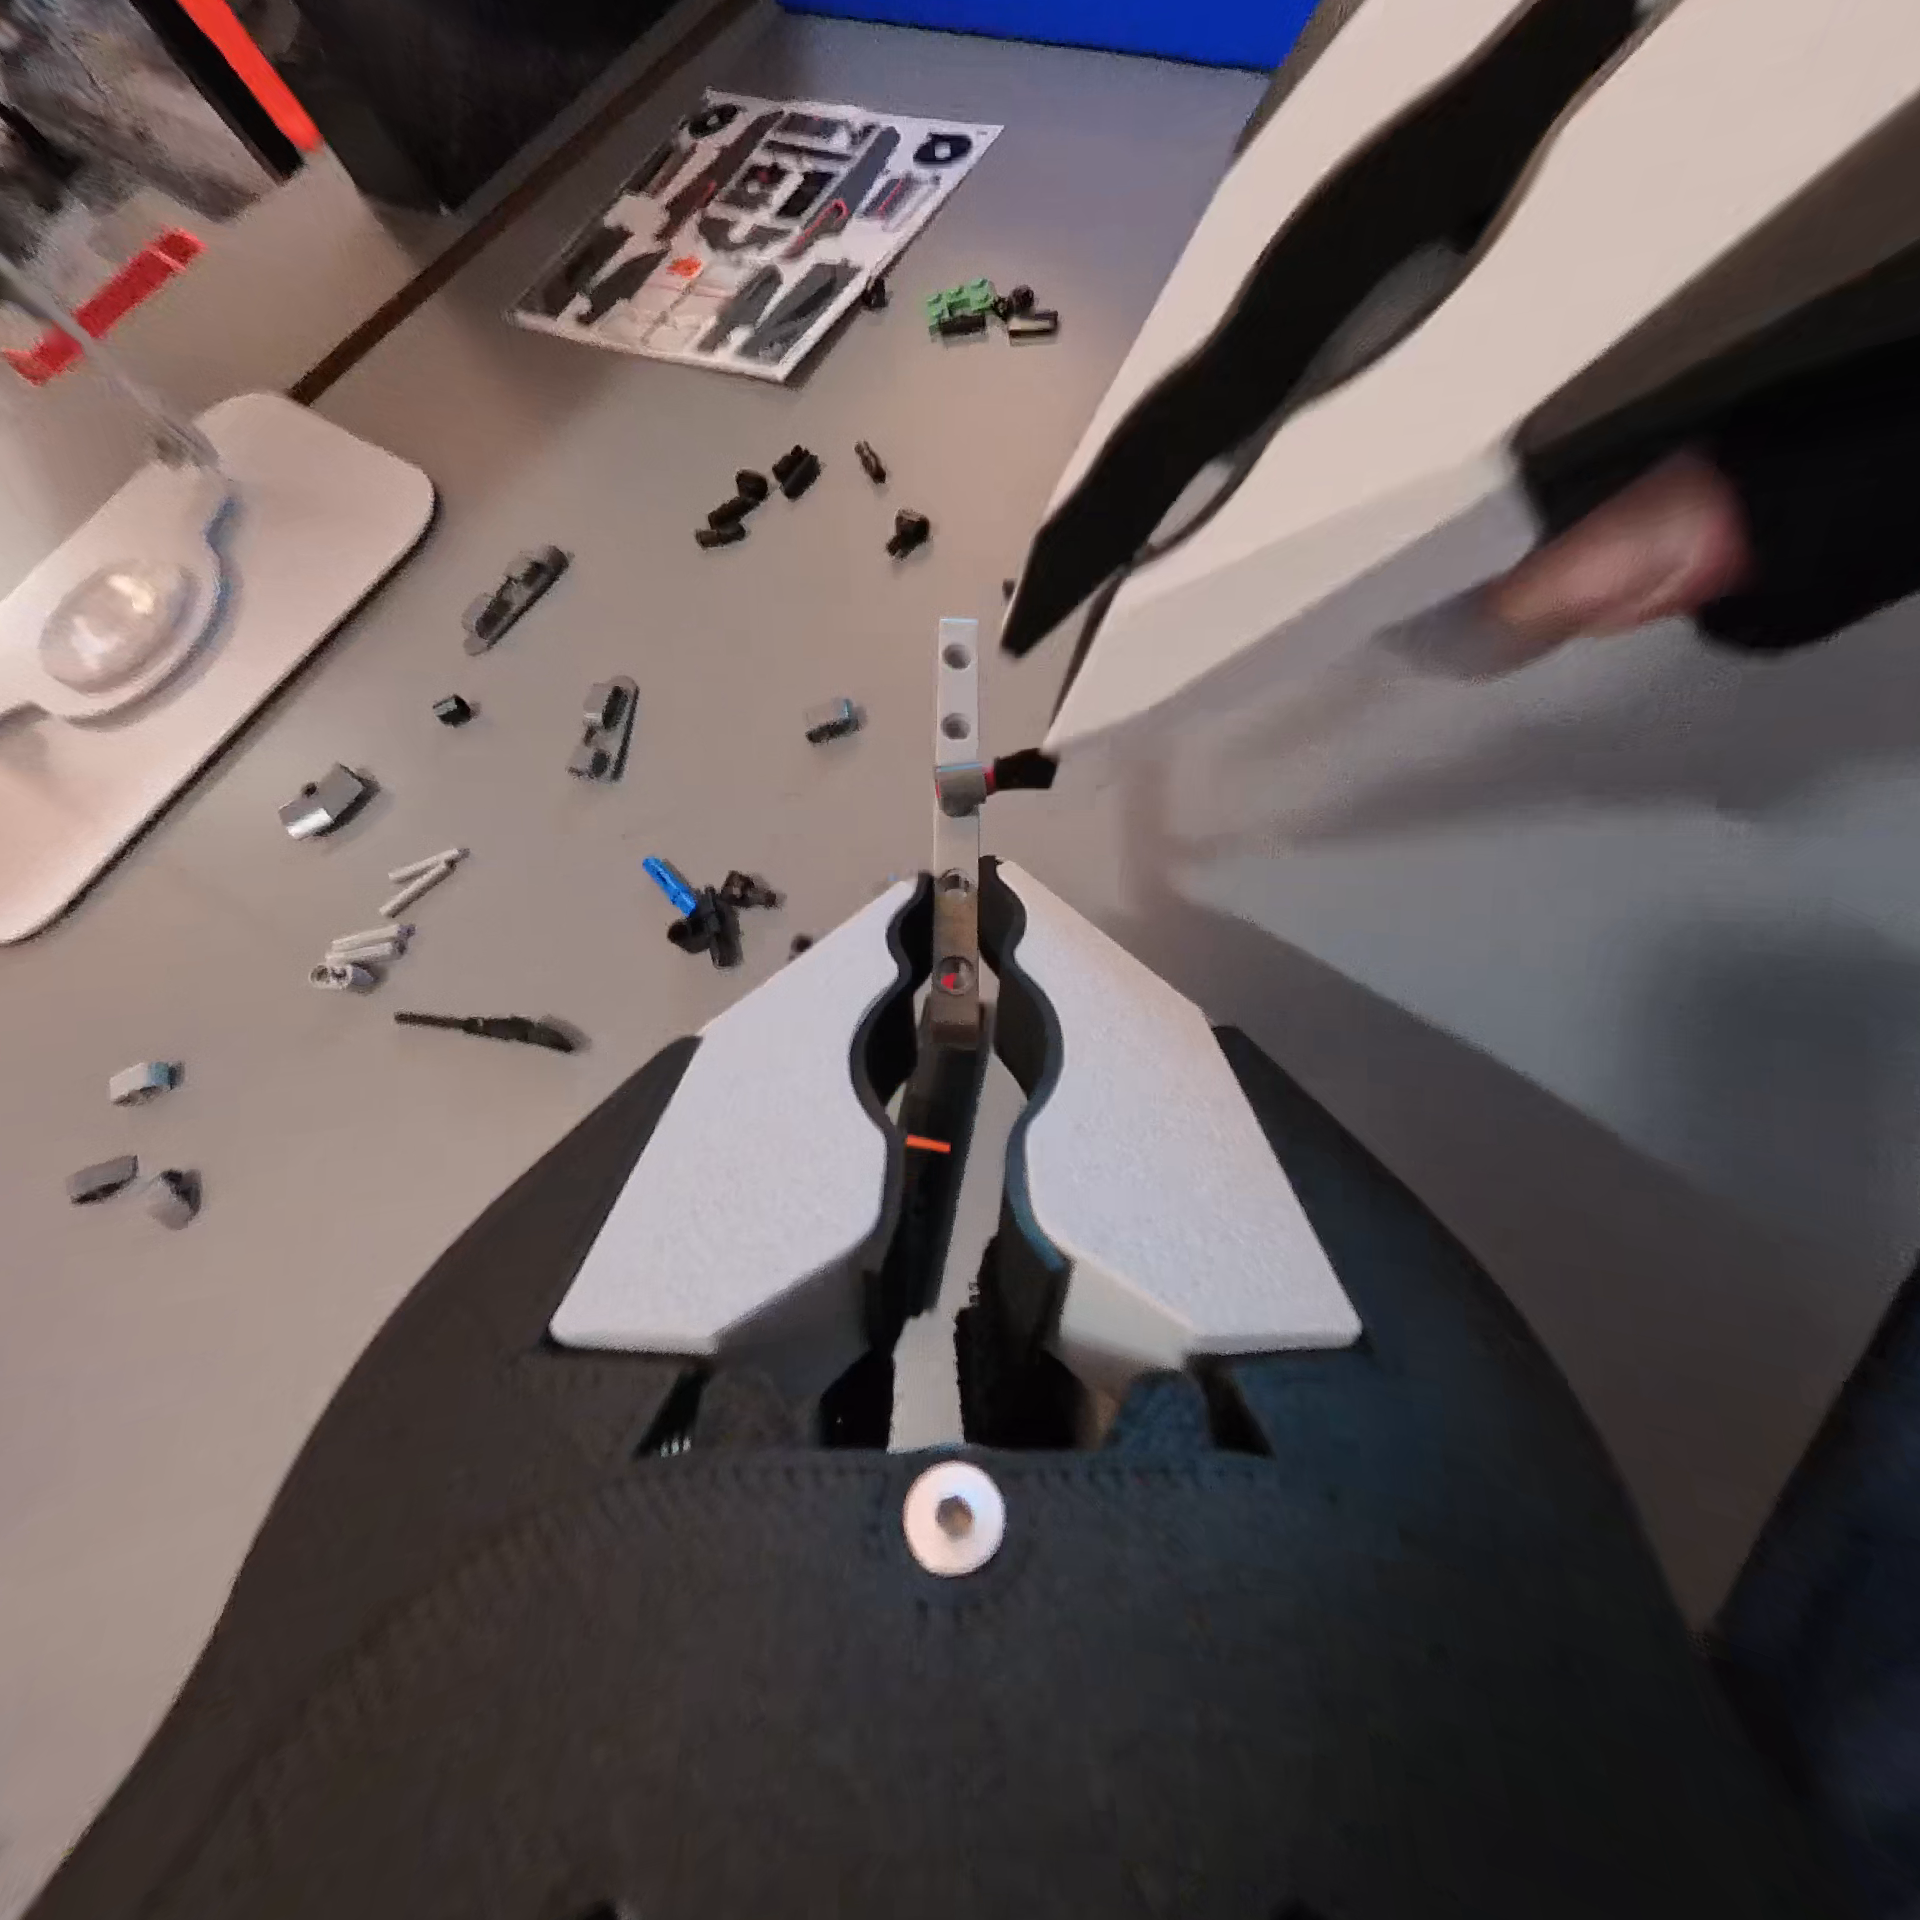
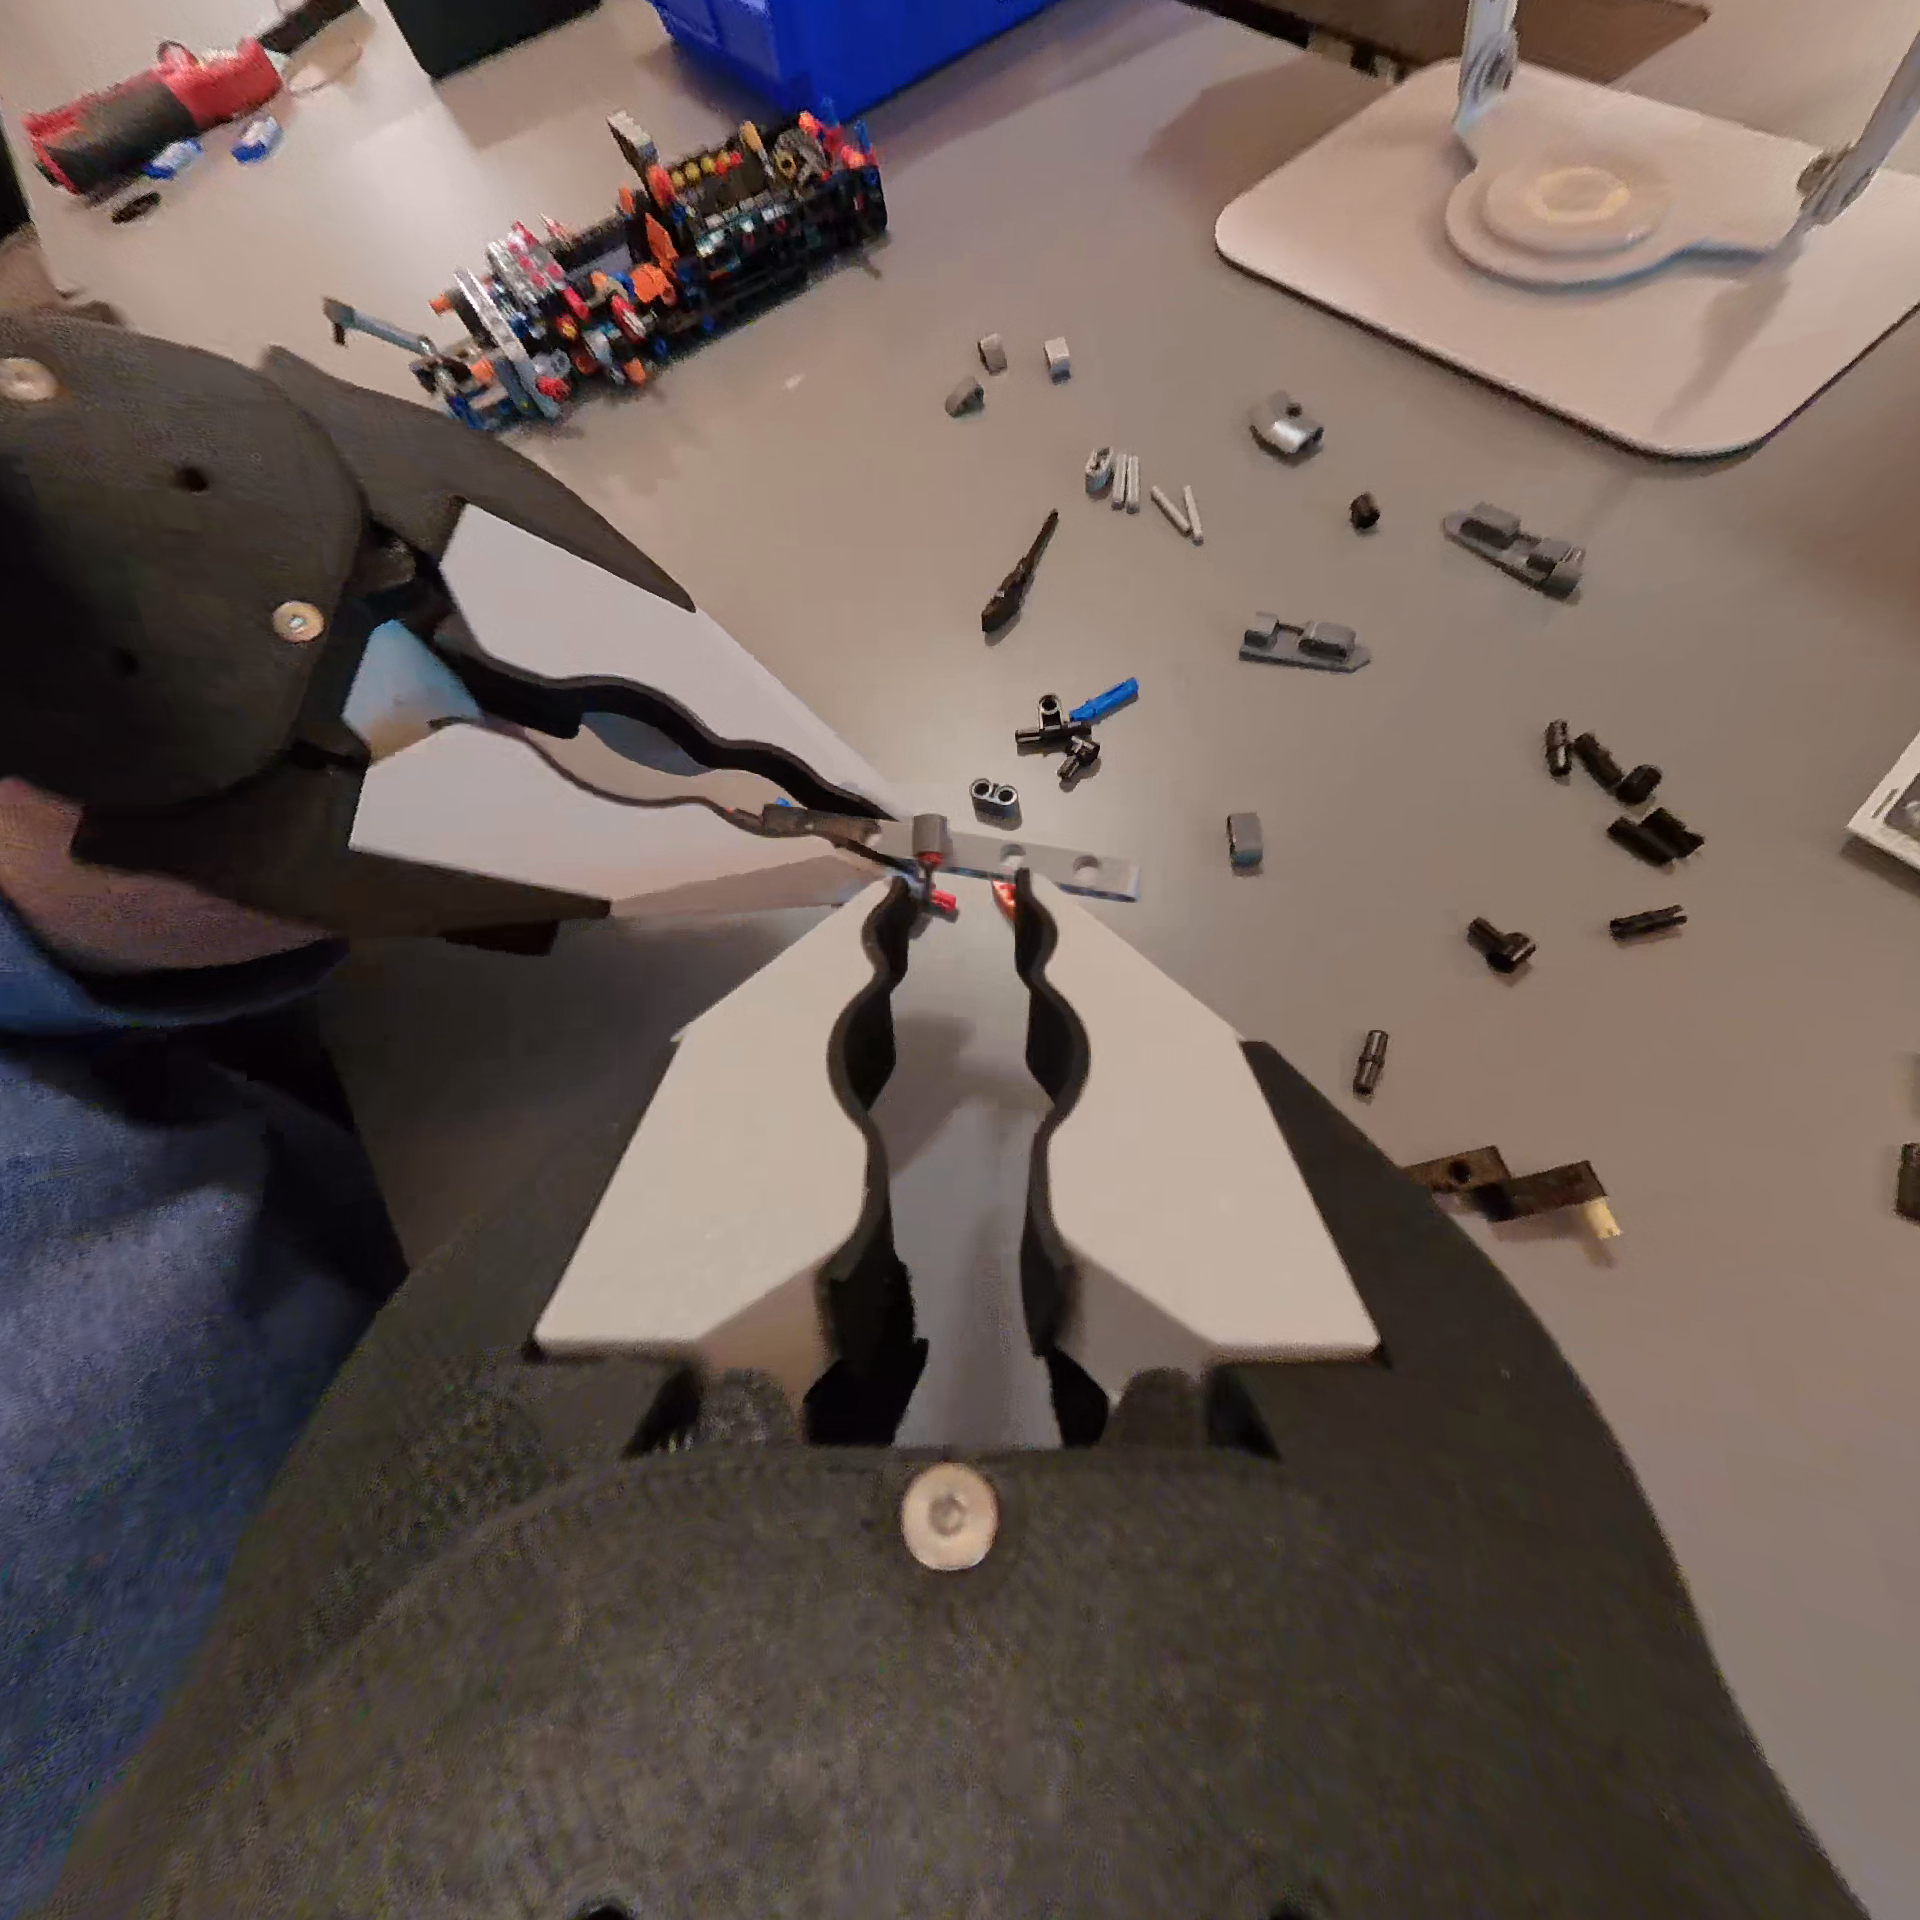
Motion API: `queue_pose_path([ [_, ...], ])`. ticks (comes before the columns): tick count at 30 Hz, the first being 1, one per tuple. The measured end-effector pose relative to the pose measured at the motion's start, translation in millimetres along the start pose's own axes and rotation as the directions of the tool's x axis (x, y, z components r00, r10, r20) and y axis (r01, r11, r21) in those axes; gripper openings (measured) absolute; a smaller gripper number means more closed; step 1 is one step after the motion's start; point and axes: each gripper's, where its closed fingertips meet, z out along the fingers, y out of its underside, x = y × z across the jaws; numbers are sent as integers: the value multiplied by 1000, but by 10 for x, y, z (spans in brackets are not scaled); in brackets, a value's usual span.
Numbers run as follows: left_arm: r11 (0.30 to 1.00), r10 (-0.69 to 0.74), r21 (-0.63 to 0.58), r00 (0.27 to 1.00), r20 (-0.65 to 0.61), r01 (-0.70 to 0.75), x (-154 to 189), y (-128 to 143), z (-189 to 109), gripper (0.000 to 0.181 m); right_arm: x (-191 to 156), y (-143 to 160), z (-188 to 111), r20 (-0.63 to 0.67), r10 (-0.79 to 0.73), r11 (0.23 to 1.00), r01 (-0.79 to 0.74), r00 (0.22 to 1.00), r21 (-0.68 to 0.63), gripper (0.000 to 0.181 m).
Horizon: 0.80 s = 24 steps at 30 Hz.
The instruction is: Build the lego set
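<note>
A grey desk (image 2: 727, 499) fills both views, with a pale stand base (image 2: 1558, 312) beyond the right jaws and a built lego model (image 2: 665, 270) beyond-left. The left gripper (image 1: 956, 883) clamps a grey holed beam (image 1: 957, 717). The right gripper (image 2: 956, 883) stands apart beside the beam.

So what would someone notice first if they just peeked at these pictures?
Probably the left claw in the middle, pinching a long grey beam with holes that sticks out above the table. The right claw is right beside it, jaws apart, tips close to the beam's small grey connector. After that, the colourful half-built model at the far side of the grey table, with little black and grey pieces scattered around.
</note>
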Motion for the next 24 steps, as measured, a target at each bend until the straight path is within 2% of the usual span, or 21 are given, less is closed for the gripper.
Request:
queue_pose_path([
  [2, 999, -41, -3, 999, -1, 41, -119, 77, -105, 6, 20, -19, -57, 26, -30, 1000, 30, 999, 4, 19],
  [4, 994, -109, -14, 992, -66, 108, -184, 171, -222, 6, 8, 77, -27, 81, -64, 996, 69, 995, -62, 18],
  [7, 985, -171, -28, 980, -96, 170, -309, 341, -352, 6, -82, 189, 117, 164, -152, 978, 172, 975, -115, 22],
  [9, 980, -194, -53, 979, -68, 191, -393, 500, -415, 6, -156, 249, 234, 199, -221, 958, 251, 955, -140, 22],
  [14, 965, -218, -162, 973, -74, 204, -373, 918, -459, 6, -270, 314, 512, 263, -330, 913, 378, 907, -157, 27],
  [18, 964, -221, -170, 972, -85, 204, -390, 1038, -440, 6, -267, 349, 669, 294, -390, 873, 452, 873, -182, 31],
  [24, 964, -237, -149, 963, -126, 218, -378, 1069, -438, 6, -273, 458, 801, 380, -389, 837, 494, 839, -236, 22],
])
